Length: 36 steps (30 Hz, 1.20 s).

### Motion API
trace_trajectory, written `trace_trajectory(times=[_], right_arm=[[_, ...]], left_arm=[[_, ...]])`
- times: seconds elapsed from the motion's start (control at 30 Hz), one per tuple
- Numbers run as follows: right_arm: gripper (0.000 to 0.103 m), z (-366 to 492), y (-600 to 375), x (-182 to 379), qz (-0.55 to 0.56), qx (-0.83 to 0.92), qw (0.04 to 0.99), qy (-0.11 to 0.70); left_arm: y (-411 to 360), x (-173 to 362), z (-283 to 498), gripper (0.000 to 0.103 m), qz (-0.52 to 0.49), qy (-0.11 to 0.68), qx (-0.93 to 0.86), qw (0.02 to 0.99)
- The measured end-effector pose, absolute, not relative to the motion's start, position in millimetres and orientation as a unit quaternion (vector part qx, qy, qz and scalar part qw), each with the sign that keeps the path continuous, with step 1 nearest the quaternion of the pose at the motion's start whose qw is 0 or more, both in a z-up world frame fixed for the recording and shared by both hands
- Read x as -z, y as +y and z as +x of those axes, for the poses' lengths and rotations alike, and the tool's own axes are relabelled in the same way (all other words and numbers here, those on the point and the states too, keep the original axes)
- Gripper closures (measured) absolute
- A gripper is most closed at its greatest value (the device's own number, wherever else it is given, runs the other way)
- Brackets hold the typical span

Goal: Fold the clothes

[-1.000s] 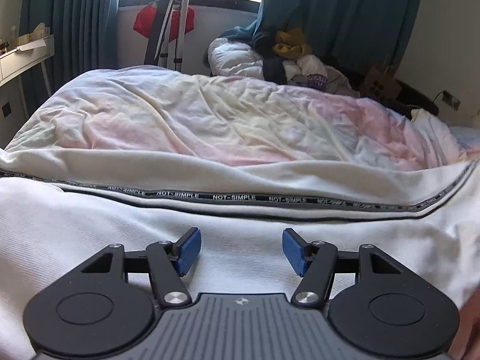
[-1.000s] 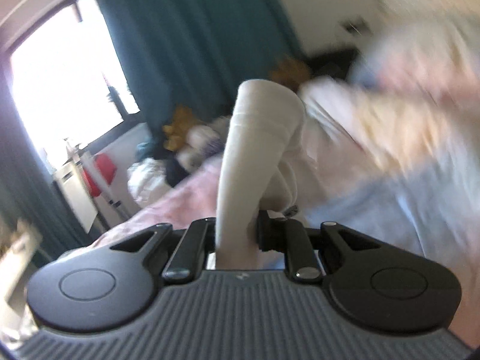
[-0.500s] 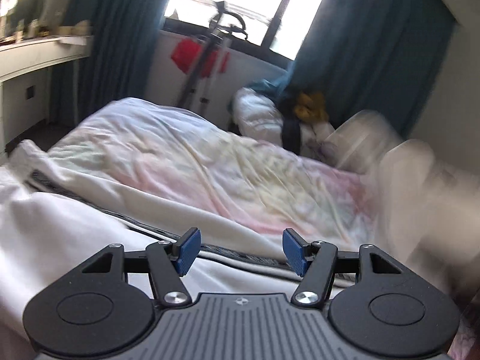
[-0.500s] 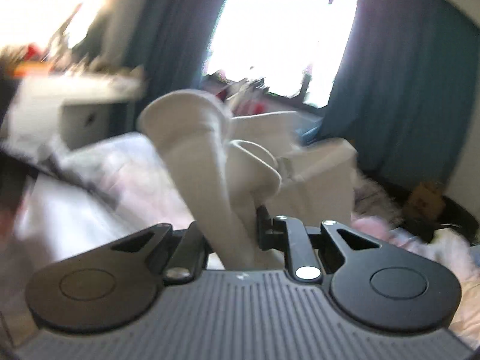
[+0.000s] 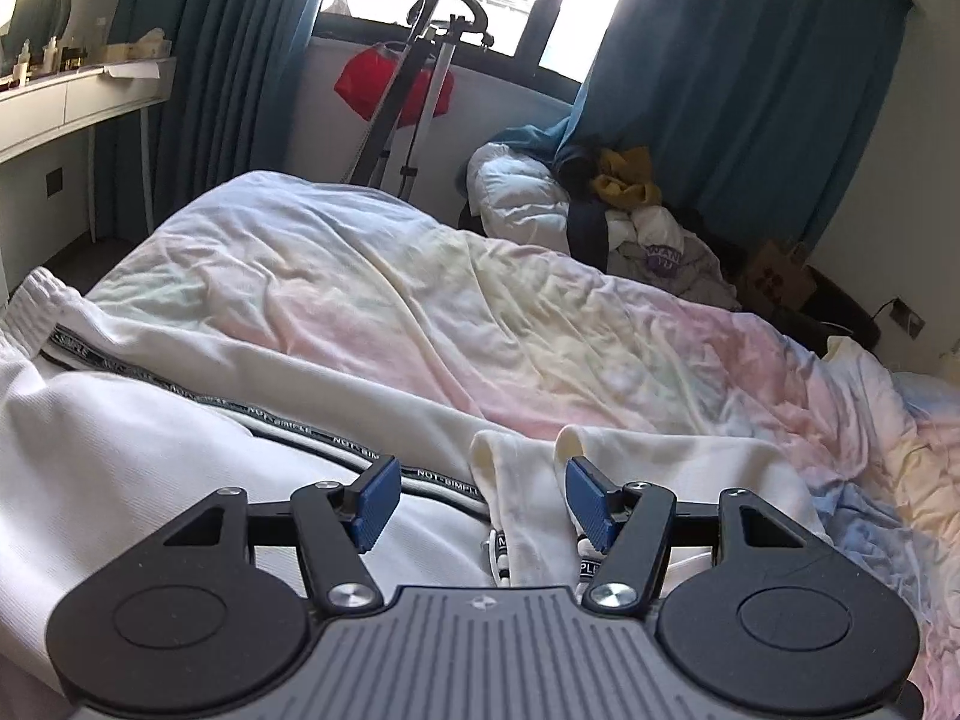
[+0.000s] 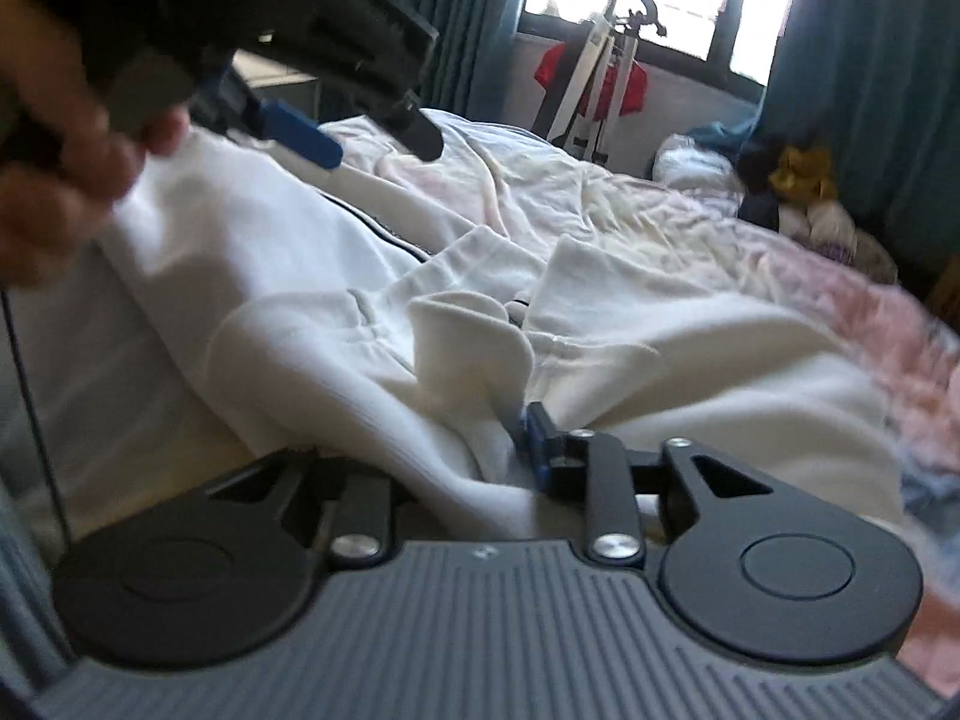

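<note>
Right claw (image 6: pixel 474 450) is opening, white garment (image 6: pixel 336 360) apparently still between its fingers; left claw (image 5: pixel 477 501) gapes empty.

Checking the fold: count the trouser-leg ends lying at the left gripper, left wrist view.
2. One leg end lies between the open jaws of the left gripper; the other is just right of it, side by side on the white trousers. The gripper body may hide more.

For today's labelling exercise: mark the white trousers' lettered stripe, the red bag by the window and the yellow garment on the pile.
lettered stripe (image 5: pixel 336 437), left wrist view, on the "NOT-SIMPLE" band.
red bag (image 5: pixel 360 84), left wrist view, its left side.
yellow garment (image 5: pixel 624 177), left wrist view, its middle.
</note>
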State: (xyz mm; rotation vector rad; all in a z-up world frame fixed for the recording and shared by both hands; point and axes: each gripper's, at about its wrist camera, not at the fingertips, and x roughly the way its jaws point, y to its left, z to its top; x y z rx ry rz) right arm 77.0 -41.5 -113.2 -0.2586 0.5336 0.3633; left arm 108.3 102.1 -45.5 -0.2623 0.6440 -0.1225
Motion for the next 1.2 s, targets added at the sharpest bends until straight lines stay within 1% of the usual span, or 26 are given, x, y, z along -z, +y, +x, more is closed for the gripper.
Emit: trace_trajectory(times=[0.03,0.07,0.1,0.27,0.4,0.47,0.57,0.67,0.73,0.8,0.9,0.97,1.1,1.2], right_arm=[[0.054,75,-39,109,-0.118,-0.182,0.94,0.263],[0.041,72,-38,105,-0.111,-0.188,0.94,0.263],[0.031,67,-36,102,-0.111,-0.199,0.939,0.259],[0.03,42,-38,85,-0.098,-0.259,0.935,0.222],[0.03,51,-63,68,-0.038,-0.253,0.949,0.186],[0.031,64,-76,73,0.0,-0.246,0.947,0.205],[0.03,84,-79,92,0.032,-0.24,0.935,0.259],[0.029,99,-76,112,0.061,-0.251,0.916,0.307],[0.029,94,-69,110,0.031,-0.252,0.921,0.296],[0.03,90,-73,109,0.033,-0.251,0.921,0.296],[0.03,79,-82,105,0.046,-0.249,0.921,0.296],[0.031,70,-88,100,0.055,-0.246,0.922,0.294],[0.031,72,-99,90,0.082,-0.245,0.926,0.274],[0.031,69,-114,79,0.12,-0.247,0.927,0.256]], left_arm=[[102,47,109,0.04,-0.126,0.317,0.06,0.938],[101,47,109,0.04,-0.125,0.319,0.06,0.938],[100,48,109,0.04,-0.123,0.319,0.059,0.938],[101,48,108,0.04,-0.129,0.319,0.058,0.937],[106,47,107,0.04,-0.137,0.318,0.048,0.937],[109,46,105,0.04,-0.147,0.32,0.039,0.935],[122,42,99,0.039,-0.172,0.315,0.029,0.933],[143,36,84,0.036,-0.202,0.308,0.006,0.93],[163,31,68,0.03,-0.223,0.304,-0.023,0.926],[185,25,48,0.029,-0.243,0.297,-0.064,0.921],[212,20,18,0.023,-0.259,0.284,-0.115,0.916],[234,24,3,0.023,-0.299,0.28,-0.145,0.901],[279,46,-4,0.022,-0.421,0.273,-0.168,0.849],[294,58,11,0.022,-0.446,0.277,-0.169,0.834]])
